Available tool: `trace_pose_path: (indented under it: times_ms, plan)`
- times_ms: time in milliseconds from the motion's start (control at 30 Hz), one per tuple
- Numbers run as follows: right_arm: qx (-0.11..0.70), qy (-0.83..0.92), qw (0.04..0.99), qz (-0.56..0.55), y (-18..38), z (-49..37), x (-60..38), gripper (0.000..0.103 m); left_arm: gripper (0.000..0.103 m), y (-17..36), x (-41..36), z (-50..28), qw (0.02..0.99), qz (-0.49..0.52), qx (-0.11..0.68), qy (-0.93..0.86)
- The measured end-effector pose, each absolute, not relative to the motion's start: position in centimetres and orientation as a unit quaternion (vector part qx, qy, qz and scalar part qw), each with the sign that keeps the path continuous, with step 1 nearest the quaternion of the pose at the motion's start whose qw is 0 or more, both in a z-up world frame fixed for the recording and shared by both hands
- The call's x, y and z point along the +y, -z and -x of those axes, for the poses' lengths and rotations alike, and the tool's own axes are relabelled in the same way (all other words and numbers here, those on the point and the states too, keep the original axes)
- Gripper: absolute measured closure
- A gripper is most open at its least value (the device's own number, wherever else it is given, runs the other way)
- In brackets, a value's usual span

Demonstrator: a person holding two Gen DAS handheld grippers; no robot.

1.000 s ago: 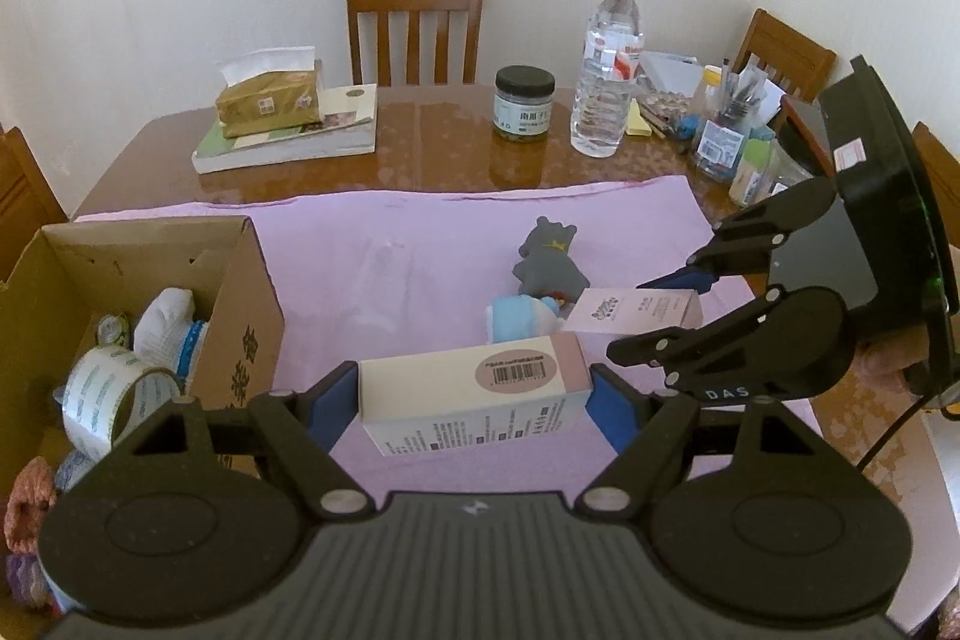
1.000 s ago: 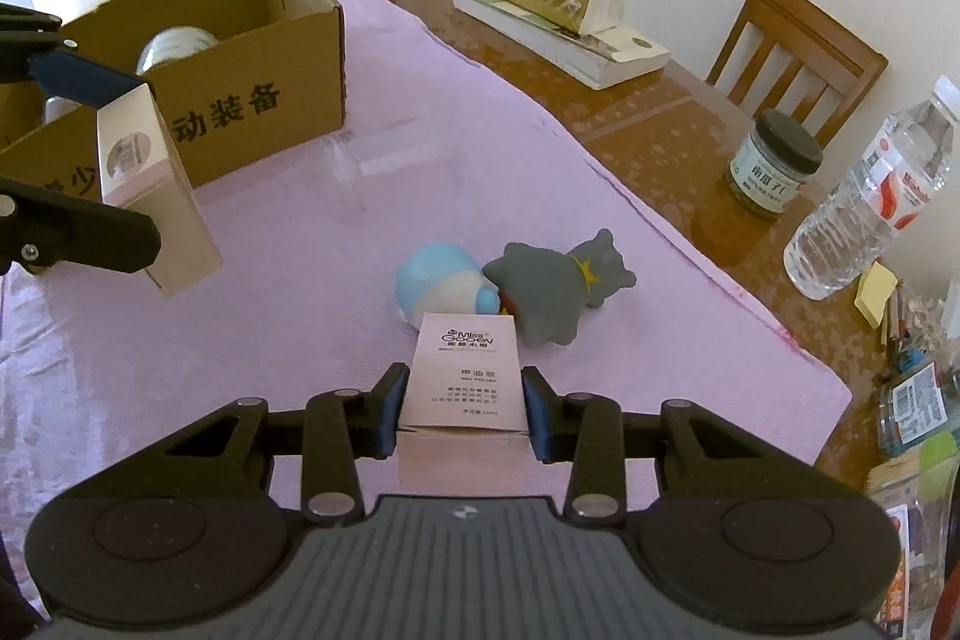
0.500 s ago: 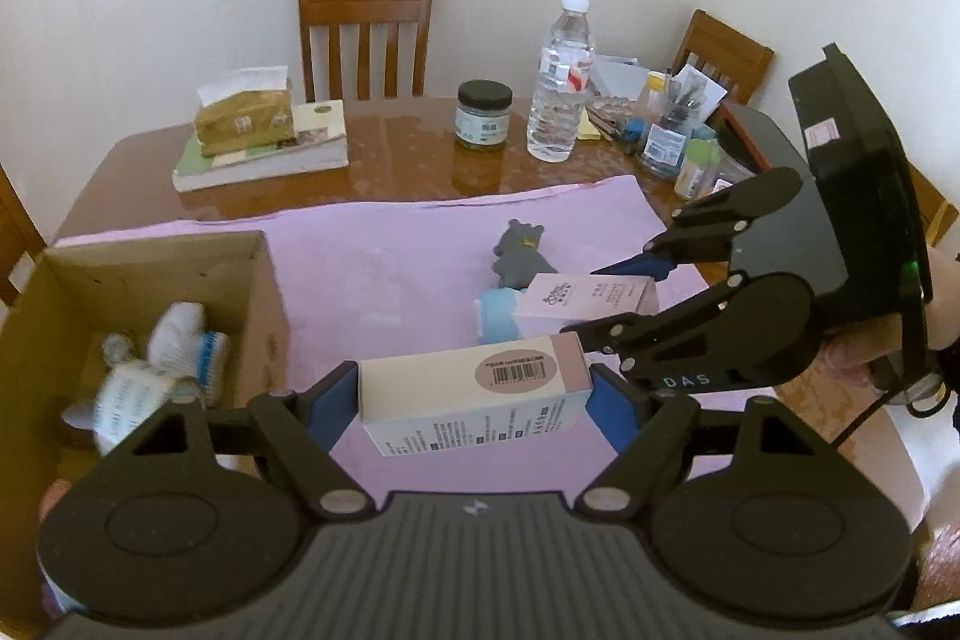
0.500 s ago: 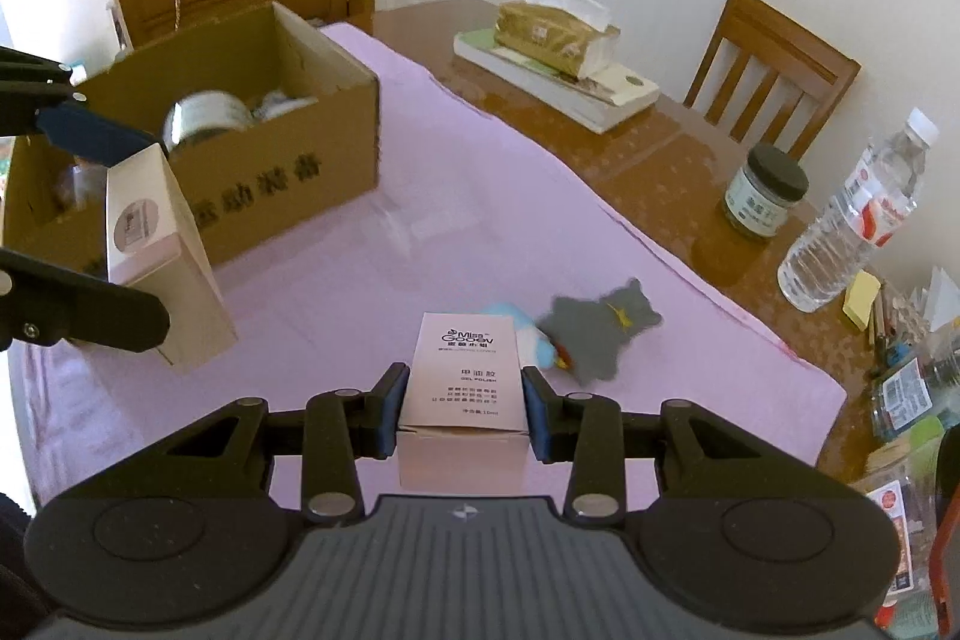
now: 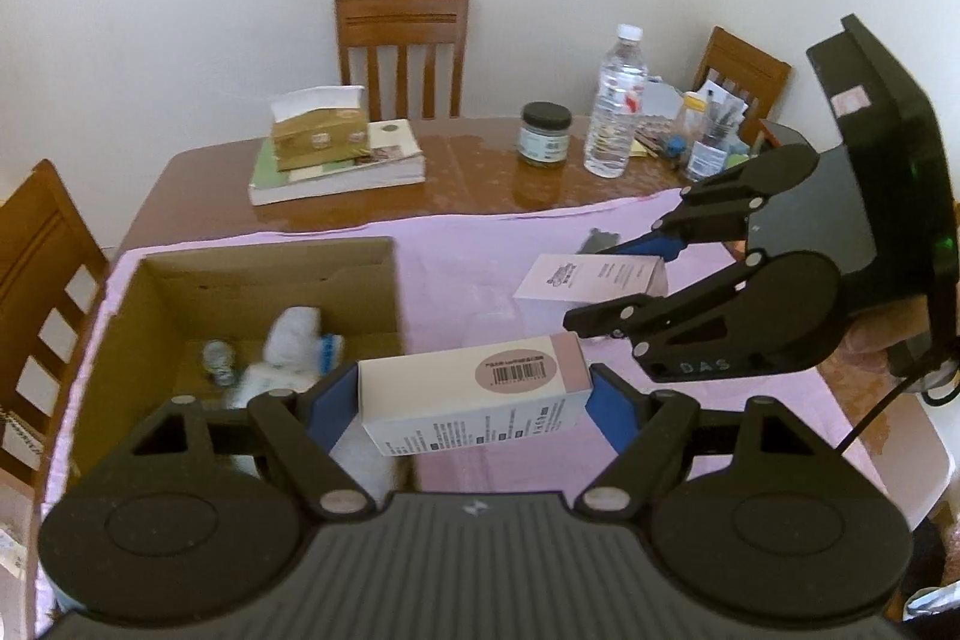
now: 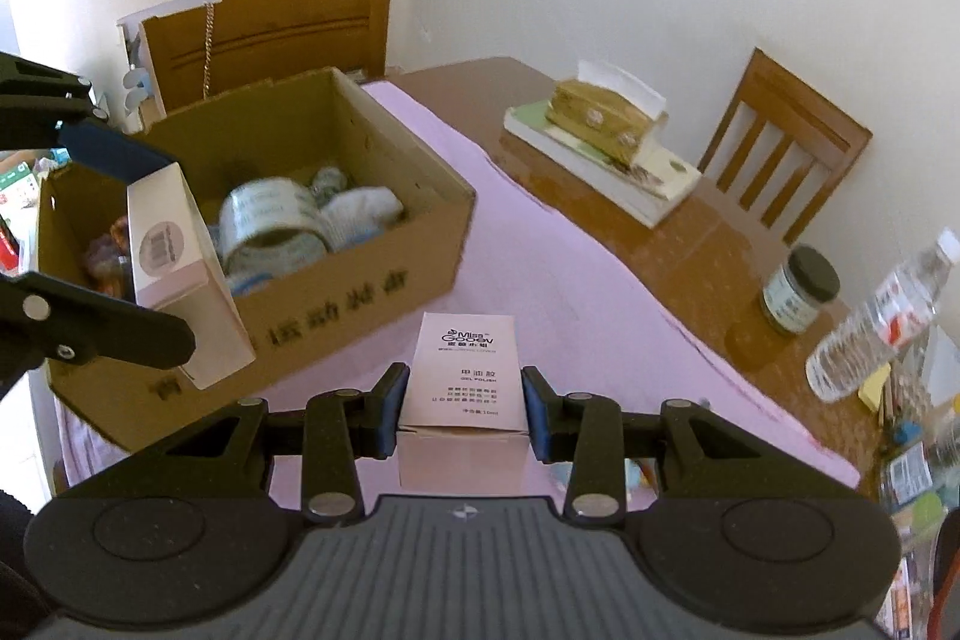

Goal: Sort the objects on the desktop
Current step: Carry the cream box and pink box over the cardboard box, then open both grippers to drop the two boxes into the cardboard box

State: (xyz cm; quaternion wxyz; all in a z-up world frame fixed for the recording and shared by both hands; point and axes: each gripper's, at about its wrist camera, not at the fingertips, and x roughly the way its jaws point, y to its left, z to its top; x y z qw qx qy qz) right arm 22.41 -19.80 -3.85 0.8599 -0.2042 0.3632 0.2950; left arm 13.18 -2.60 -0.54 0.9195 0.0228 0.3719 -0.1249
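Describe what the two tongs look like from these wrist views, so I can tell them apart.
They look alike. The left tongs and right tongs both have matte black linkage arms with silver rivets, blue pads on the fingers and a ribbed grey-black body. From the left view, the right tongs show "DAS" lettering, a pale sticker on the black housing, a green light and a black cable.

Two small cartons hanging by the cardboard box

The barcode carton (image 5: 474, 391) is lying crosswise over the cardboard box's (image 6: 336, 316) near wall; the pale pink gel-polish carton (image 6: 465, 388) is pointing lengthwise, just beside that box.

Soft daylight, fisheye-warped edges, slight motion blur
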Motion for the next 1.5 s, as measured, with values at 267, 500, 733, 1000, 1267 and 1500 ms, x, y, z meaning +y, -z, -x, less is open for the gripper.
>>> trace_pose_path:
  times_ms: [267, 500, 733, 1000, 1267, 1500]
  plan:
    - [0.345, -0.305, 0.861, 0.216, 2.7, -23.1, -15.9, 0.059, 0.023, 0.3, 1.4, -13.4, 0.924, -0.017, 0.366, 0.106]
    - [0.342, -0.308, 0.861, 0.217, 2.5, -24.3, -12.8, 0.059, 0.023, 0.2, 4.1, -14.2, 0.927, -0.017, 0.361, 0.097]
    - [0.351, -0.301, 0.860, 0.216, 2.8, -26.2, -10.1, 0.059, 0.023, 0.7, 6.4, -14.7, 0.927, -0.015, 0.363, 0.091]
    - [0.368, -0.286, 0.860, 0.210, 3.6, -28.6, -7.5, 0.058, 0.023, 1.3, 9.0, -15.3, 0.926, -0.015, 0.370, 0.076]
    - [0.373, -0.279, 0.861, 0.203, 3.8, -28.7, -7.2, 0.045, 0.023, 1.9, 10.2, -15.9, 0.925, -0.022, 0.376, 0.061]
    - [0.372, -0.261, 0.866, 0.207, 3.5, -28.4, -8.1, 0.038, 0.019, 2.4, 10.7, -17.0, 0.925, -0.028, 0.376, 0.050]
